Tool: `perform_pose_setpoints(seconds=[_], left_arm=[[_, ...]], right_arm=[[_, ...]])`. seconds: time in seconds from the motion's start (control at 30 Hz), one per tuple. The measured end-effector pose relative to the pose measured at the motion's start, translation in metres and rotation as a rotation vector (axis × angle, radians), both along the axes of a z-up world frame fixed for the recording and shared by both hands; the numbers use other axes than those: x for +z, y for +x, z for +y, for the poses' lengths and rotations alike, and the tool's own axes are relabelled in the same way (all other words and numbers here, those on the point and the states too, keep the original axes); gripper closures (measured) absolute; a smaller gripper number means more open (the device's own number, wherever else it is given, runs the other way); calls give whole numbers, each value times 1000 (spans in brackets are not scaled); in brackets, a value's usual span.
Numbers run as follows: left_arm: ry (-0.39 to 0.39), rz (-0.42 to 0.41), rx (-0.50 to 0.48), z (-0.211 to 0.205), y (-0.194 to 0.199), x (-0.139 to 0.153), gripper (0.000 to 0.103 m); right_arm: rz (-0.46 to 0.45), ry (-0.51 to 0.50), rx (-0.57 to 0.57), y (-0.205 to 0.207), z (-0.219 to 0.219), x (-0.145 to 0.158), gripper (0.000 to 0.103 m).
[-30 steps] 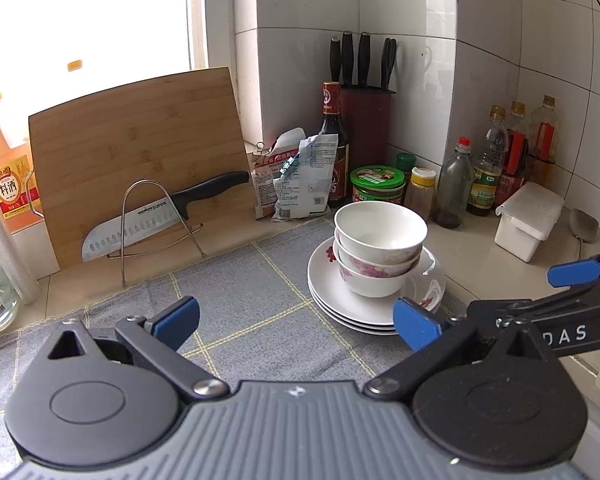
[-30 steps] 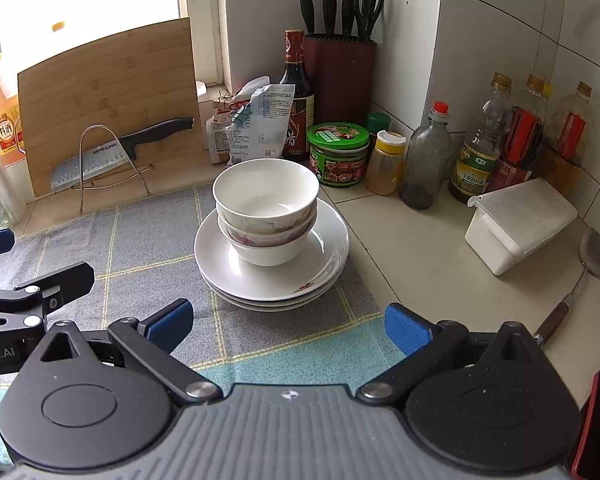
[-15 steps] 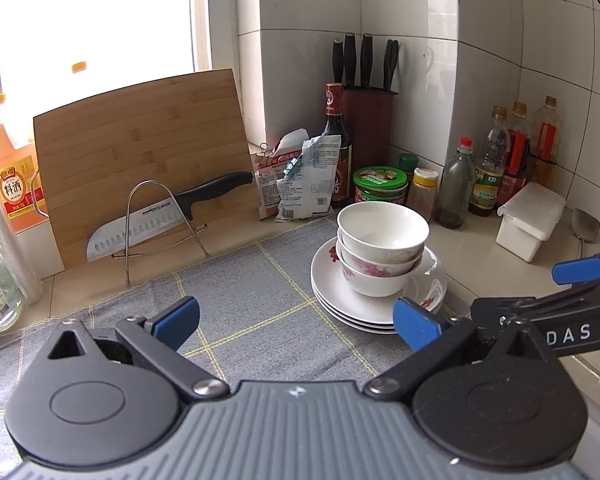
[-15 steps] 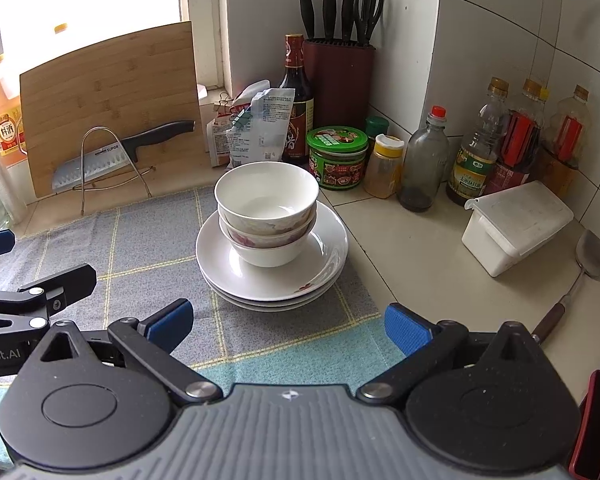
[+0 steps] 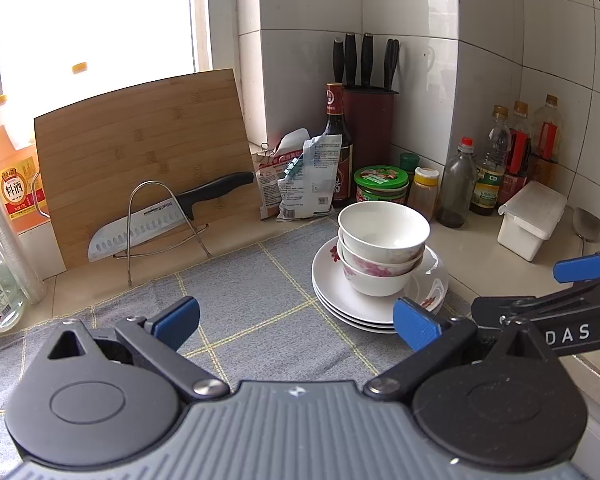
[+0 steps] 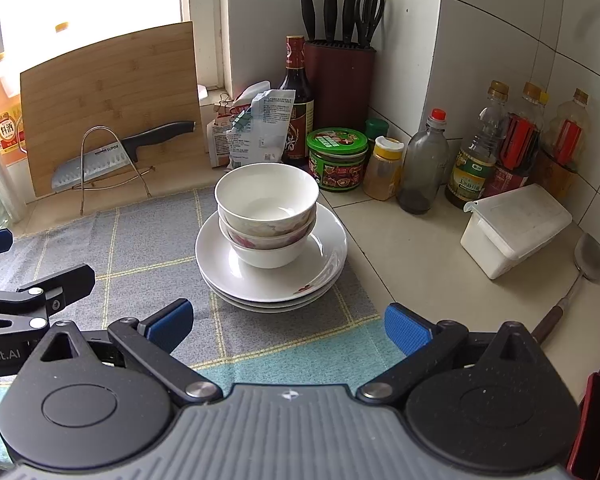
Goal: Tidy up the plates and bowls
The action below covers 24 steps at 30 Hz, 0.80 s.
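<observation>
Three nested bowls (image 6: 266, 216) sit on stacked plates (image 6: 324, 256) at the right edge of the grey cloth (image 6: 148, 248) on the worktop (image 6: 420, 264). My left gripper (image 5: 296, 318) and right gripper (image 6: 287, 322) hover near, jaws spread, holding nothing.

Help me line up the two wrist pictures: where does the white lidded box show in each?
Left wrist: the white lidded box sits at the far right, on the counter right of the bowls.
Right wrist: the box is right of centre, beside the metal spatula.
Shared landmark: the knife block in the tiled corner, behind the stack of bowls.
</observation>
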<state>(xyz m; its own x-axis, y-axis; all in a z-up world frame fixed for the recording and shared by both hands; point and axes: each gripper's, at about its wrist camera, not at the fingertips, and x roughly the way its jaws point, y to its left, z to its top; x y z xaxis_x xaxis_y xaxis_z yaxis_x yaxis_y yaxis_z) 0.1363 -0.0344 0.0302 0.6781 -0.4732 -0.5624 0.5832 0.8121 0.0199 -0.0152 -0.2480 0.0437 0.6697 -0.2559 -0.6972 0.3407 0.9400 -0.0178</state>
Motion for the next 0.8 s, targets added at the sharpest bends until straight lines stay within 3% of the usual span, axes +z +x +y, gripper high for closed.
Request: perform_pose_setpoints(seconds=[0.8], left_arm=[[3,3,-8,-1,0,-1,1]], right_arm=[[3,-13,-10,-2,0,0,0]])
